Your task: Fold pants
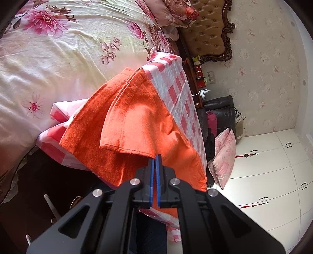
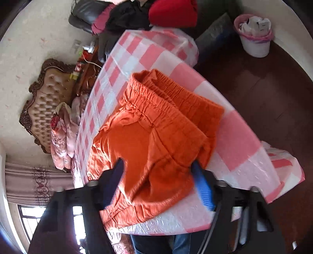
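Orange pants (image 1: pixel 137 125) lie on a table with a pink-and-white checked cover (image 1: pixel 176 82). In the left wrist view my left gripper (image 1: pixel 156 156) is shut on the hem corner of one leg, and that leg is lifted and folded over the rest. In the right wrist view the pants (image 2: pixel 152 140) show their elastic waistband (image 2: pixel 156 95) at the far side. My right gripper (image 2: pixel 158 166) is open, its blue-padded fingers (image 2: pixel 203 187) spread wide just above the near part of the pants, holding nothing.
A bed with a floral sheet (image 1: pixel 58 58) lies beside the table, with a tufted headboard (image 1: pixel 207 29). A white bin (image 2: pixel 254 35) stands on the dark floor. A dark chair with clothes (image 2: pixel 117 15) is beyond the table. White cabinets (image 1: pixel 273 166) are at the right.
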The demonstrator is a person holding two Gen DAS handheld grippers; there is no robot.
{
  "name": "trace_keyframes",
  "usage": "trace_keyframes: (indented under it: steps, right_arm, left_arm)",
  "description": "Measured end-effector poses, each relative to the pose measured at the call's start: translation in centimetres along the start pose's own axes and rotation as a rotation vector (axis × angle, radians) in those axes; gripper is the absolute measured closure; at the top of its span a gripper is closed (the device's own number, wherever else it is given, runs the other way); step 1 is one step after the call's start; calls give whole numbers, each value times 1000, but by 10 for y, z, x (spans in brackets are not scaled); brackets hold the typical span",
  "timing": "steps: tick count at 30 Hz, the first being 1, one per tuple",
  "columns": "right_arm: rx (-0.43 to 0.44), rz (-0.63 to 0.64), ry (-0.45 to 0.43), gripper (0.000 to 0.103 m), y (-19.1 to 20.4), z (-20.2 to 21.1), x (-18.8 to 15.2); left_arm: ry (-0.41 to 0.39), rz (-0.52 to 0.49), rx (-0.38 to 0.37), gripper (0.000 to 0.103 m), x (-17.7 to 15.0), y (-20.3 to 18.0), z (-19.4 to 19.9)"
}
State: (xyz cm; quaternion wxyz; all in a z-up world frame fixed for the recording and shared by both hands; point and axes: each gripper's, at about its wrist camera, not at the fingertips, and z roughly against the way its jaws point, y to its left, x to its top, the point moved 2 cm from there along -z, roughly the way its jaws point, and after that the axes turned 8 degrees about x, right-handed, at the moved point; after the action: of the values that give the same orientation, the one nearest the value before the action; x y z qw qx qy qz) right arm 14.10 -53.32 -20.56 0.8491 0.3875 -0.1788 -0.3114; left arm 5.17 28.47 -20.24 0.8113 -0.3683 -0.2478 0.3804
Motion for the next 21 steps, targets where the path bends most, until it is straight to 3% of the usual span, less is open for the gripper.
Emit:
trace_keyframes:
  steps: [1,3,8,11,12,14,15,17,21]
  right_arm:
    - [-26,4,-2,52,2,-2,3]
    - [-81,21,3,82,7,-8,5]
    - [-131,80,-40,86,38,-2,29]
    - [-94,115,-84,86,86,6,61]
    - [-60,126,-104,86,102,7,72]
    - [98,159,-181,87,131,17,94]
    - [178,191,-230,87,141,26,97]
    - [217,250,-269,87,143,36,88]
    - [133,285,-213,86,91,29,59]
  left_arm:
    - [1,-4,1,102,1,-1,0]
    - [7,-10,3,102,3,-5,0]
    - [44,-6,10,102,38,-43,-4]
    - [23,-43,18,102,87,-99,-4]
    - [10,-57,13,102,108,-122,-5]
    - [-30,-73,16,102,130,-150,-1]
    - [-23,-61,0,102,132,-159,1]
    - [-30,-117,-1,102,118,-168,12]
    - [-11,-172,15,102,65,-121,32]
